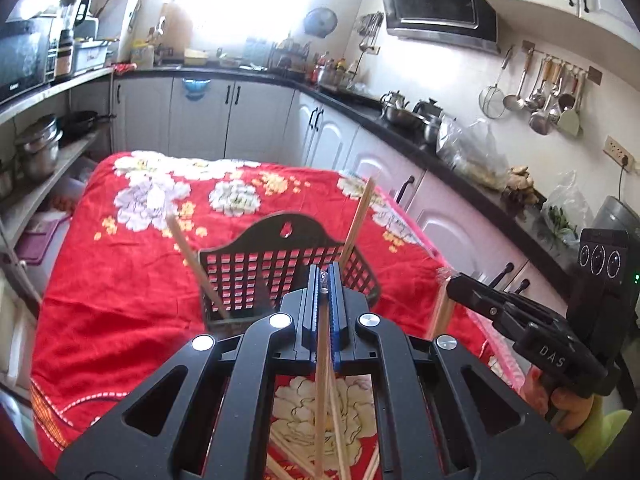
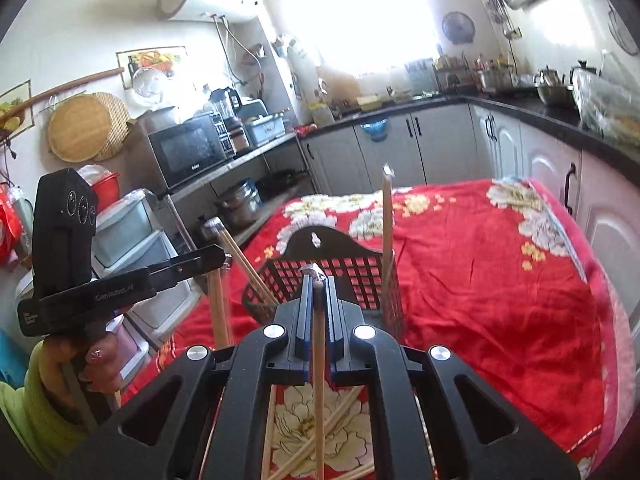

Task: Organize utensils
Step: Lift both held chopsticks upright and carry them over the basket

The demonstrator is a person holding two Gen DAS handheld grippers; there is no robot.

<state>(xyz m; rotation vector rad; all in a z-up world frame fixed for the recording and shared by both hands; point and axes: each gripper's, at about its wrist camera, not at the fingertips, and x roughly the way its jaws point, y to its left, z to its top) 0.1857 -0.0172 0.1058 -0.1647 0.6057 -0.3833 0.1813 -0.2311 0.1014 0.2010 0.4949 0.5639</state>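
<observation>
A black lattice utensil basket [image 1: 248, 276] [image 2: 360, 276] stands on the red flowered cloth [image 1: 120, 280] with two wooden chopsticks [image 1: 360, 216] [image 1: 192, 256] leaning in it. My left gripper [image 1: 325, 278] hovers just before the basket, shut on one chopstick [image 1: 322, 380] that hangs down between its arms. My right gripper [image 2: 319, 278] is likewise shut on a chopstick [image 2: 318, 380], and in the left wrist view it shows at the right [image 1: 450, 282]. The left gripper [image 2: 224, 258] appears left of the basket in the right wrist view. Several loose chopsticks [image 2: 332, 428] lie crossed on the cloth beneath.
Kitchen counters with white cabinets [image 1: 328, 132] run behind and along the right of the table. Open shelves with pots [image 1: 38, 152] and a microwave [image 2: 188, 152] stand on the left. A hand in a green sleeve [image 2: 36, 400] grips the left tool.
</observation>
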